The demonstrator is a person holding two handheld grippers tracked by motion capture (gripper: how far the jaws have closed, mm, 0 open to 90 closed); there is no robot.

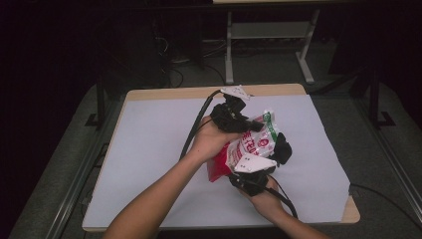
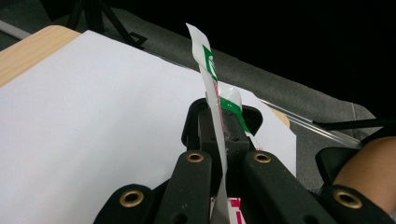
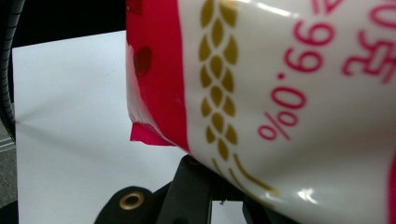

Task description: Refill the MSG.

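Observation:
A plastic bag (image 1: 251, 144), red and white with a green top, is held above the white-covered table (image 1: 149, 149) between both grippers. My left gripper (image 1: 253, 124) comes in from the upper left. In the left gripper view, the left gripper (image 2: 223, 128) is shut on the bag's thin white-and-green top edge (image 2: 208, 70). My right gripper (image 1: 278, 149) reaches up from below at the bag's right side. In the right gripper view, the bag (image 3: 280, 93) lies close over the jaws and hides their tips. It shows a red band, gold wheat ears and red print.
The table's wooden rim (image 1: 199, 93) borders the white sheet. A black cable (image 1: 194, 129) trails from the left gripper across the sheet. Grey carpet surrounds the table. The white legs of another table (image 1: 229, 50) stand behind it.

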